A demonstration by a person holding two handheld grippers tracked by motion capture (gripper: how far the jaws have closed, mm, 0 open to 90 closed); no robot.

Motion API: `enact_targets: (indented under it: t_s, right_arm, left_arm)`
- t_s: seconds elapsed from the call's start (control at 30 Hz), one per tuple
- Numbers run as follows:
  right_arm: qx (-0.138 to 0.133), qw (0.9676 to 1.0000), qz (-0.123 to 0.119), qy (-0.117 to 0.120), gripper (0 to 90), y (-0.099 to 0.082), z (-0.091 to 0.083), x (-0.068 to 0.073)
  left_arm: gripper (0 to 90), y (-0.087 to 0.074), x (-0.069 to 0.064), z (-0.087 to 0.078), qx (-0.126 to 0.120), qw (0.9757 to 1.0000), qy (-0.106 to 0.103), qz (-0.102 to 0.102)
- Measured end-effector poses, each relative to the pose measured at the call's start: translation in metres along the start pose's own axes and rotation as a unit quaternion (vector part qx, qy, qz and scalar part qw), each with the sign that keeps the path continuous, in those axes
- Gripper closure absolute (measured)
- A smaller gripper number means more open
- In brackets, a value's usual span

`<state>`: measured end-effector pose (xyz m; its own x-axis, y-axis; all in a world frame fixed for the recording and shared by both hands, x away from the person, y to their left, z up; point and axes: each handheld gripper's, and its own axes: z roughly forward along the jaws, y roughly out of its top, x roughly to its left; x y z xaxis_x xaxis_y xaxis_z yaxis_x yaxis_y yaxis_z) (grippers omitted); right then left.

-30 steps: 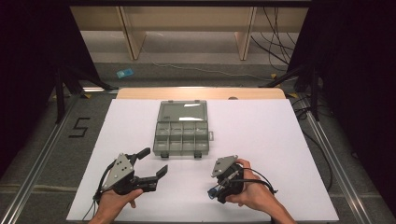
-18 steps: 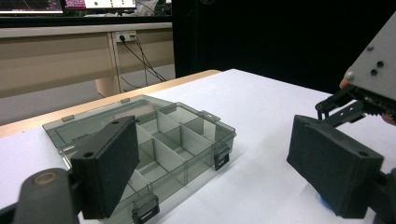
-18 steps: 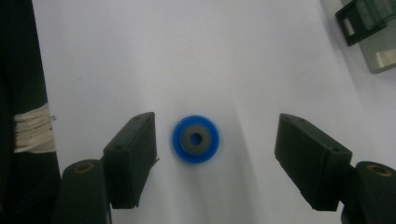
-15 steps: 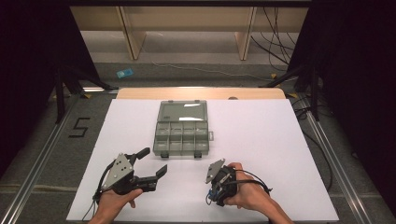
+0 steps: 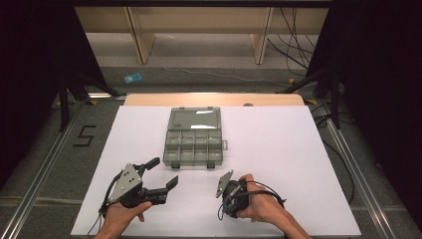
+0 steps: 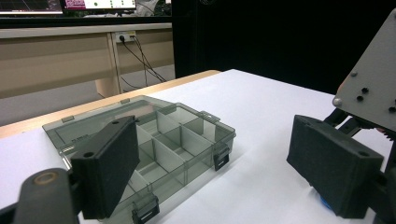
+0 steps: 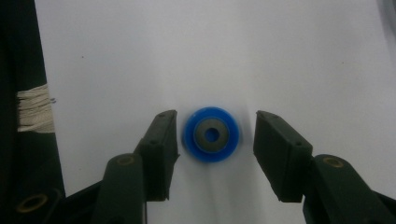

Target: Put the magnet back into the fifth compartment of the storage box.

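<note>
A grey clear organiser box (image 5: 194, 137) lies open in the middle of the white table, its lid flat at the far side and its compartments bare. My left gripper (image 5: 164, 172) rests open near the front left, its jaws aimed at the box (image 6: 159, 149). My right gripper (image 5: 228, 199) is tipped steeply down at the table in front of the box. A small blue ring with a grey centre (image 7: 211, 134) lies flat on the table. The right gripper (image 7: 215, 129) stands open around it, one jaw close on either side, neither clearly touching.
The white table top (image 5: 278, 149) has free room to the right and left of the box. A wooden strip (image 5: 214, 99) runs along the far edge. Beyond it are floor, cables and table legs. The right gripper's grey plate (image 6: 371, 88) shows close by.
The right gripper has shifted slightly left and tipped down toward the table. The left gripper and the box have not moved.
</note>
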<state>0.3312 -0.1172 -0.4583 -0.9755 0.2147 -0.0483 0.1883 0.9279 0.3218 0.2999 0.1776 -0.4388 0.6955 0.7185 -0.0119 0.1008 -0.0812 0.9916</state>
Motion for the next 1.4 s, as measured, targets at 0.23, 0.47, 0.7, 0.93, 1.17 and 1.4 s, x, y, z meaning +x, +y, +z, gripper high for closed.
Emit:
enact_targets:
  t_s: [0.23, 0.47, 0.7, 0.93, 1.17, 1.4]
  right_arm:
    - [0.008, 0.9999, 0.005, 0.011, 59.9, 0.001, 0.003, -0.002]
    - [0.018, 0.9998, -0.01, 0.005, 62.4, 0.002, 0.002, -0.005]
    - [-0.015, 0.9998, 0.006, -0.009, 62.5, 0.006, -0.008, -0.008]
    - [-0.038, 0.999, 0.015, -0.019, 62.5, 0.012, -0.013, -0.017]
    - [-0.08, 0.9958, 0.016, -0.041, 62.5, 0.025, -0.017, -0.029]
    - [-0.104, 0.9932, 0.015, -0.049, 62.5, 0.04, -0.019, -0.04]
  left_arm:
    - [15.9, 0.0, 0.0, 0.0, -0.001, 1.0, 0.0, 0.0]
    - [15.9, 0.0, 0.0, 0.0, 0.0, 1.0, 0.0, 0.002]
    - [15.9, 0.0, 0.0, 0.0, 0.001, 1.0, 0.0, 0.002]
    - [15.9, 0.0, 0.0, 0.001, 0.0, 1.0, 0.0, -0.001]
    - [15.9, 0.0, 0.0, 0.002, 0.001, 1.0, -0.001, -0.004]
    - [15.9, 0.0, 0.0, 0.001, 0.002, 1.0, -0.001, -0.005]
